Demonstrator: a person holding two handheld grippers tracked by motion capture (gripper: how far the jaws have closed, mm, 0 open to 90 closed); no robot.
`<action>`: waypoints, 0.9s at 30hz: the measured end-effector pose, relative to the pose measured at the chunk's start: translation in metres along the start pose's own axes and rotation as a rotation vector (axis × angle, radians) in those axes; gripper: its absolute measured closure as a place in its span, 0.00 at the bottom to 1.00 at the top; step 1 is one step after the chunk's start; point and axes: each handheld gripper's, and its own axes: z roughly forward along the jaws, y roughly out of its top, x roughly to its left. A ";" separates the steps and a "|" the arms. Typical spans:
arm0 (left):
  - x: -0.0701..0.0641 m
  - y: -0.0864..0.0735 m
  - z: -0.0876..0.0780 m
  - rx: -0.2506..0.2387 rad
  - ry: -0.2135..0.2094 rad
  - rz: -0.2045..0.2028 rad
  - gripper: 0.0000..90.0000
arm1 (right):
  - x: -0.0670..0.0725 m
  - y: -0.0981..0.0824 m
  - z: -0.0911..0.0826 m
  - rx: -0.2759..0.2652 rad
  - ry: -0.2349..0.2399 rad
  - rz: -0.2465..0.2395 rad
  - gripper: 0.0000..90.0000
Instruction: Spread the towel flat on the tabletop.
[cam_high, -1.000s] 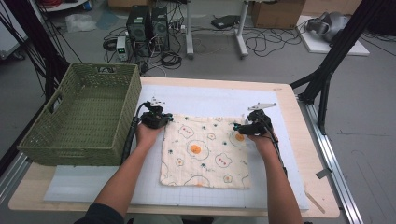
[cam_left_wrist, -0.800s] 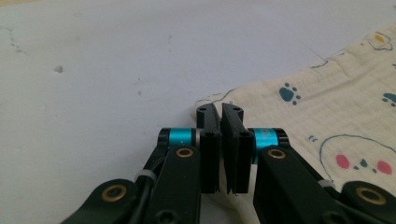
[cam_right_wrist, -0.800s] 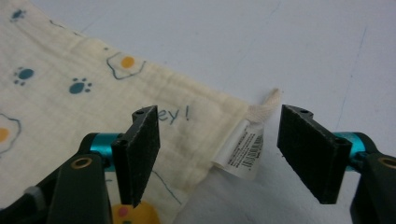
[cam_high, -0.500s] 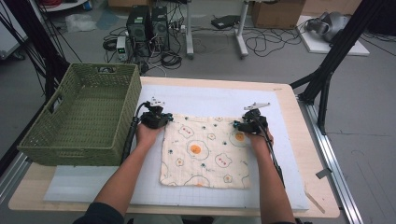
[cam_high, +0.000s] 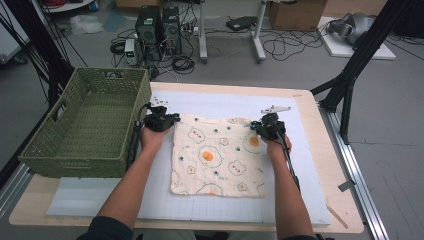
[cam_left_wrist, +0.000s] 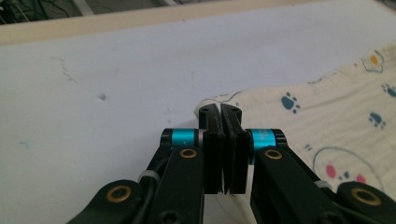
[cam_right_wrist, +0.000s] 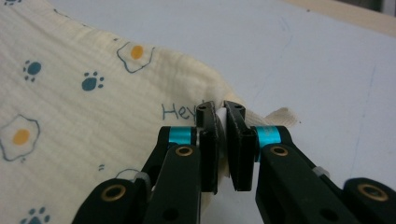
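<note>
At the centre of the high view, the cream muslin cloth printed with fried eggs and paw prints (cam_high: 218, 154) lies flat on the white gridded mat (cam_high: 300, 165), its two far corners pinched: the left gripper (cam_high: 171, 120) is clamped on the upper-left corner, and the right gripper (cam_high: 256, 127) has just been closing onto the upper-right one, cloth now between its pads. With both corners held, a lift or fold toward the lower frame looks ready, I judge. Bare mat lies right and below, while the green woven basket (cam_high: 87, 125) crowds the left.

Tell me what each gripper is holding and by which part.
The left gripper and the right gripper each pinch the egg-print cloth at a far corner; the right jaws have just been closing on it.
</note>
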 end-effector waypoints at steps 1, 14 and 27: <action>0.000 0.002 -0.001 -0.023 0.000 -0.011 0.97 | 0.000 0.002 -0.001 -0.010 -0.004 0.003 0.94; -0.009 0.008 -0.021 -0.026 -0.075 0.039 0.97 | 0.004 -0.002 -0.013 -0.062 0.055 -0.007 0.94; -0.017 -0.001 -0.040 -0.036 -0.122 0.040 0.97 | 0.010 -0.009 -0.039 -0.095 0.078 -0.029 0.94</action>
